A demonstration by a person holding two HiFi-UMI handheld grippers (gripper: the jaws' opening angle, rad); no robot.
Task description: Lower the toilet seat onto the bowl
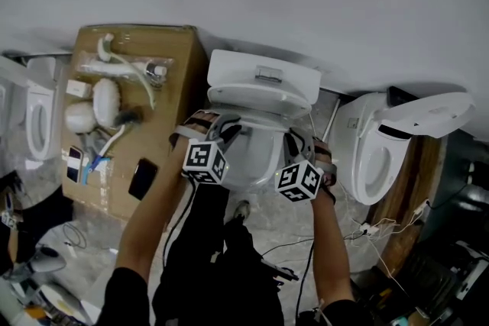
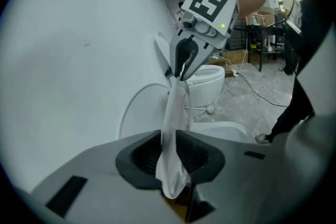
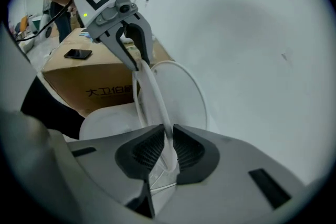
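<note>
In the head view the white toilet (image 1: 263,84) stands against the wall, and its raised seat (image 1: 256,153) is between my two grippers. My left gripper (image 1: 219,127) pinches the seat's left edge and my right gripper (image 1: 299,143) pinches its right edge. In the left gripper view the thin white seat rim (image 2: 173,113) runs from my left gripper (image 2: 169,152), whose pads press on it, to the right gripper (image 2: 184,68) at its far end. The right gripper view shows my right gripper (image 3: 167,147) shut on the seat rim (image 3: 152,97). The lid (image 3: 181,92) stands behind and the bowl (image 3: 107,115) lies below.
A cardboard box (image 1: 172,57) with loose toilet parts and a black phone (image 1: 143,178) stands left of the toilet. Another toilet (image 1: 374,153) with its lid up stands to the right, a third (image 1: 38,118) at far left. Cables (image 1: 367,229) trail over the floor.
</note>
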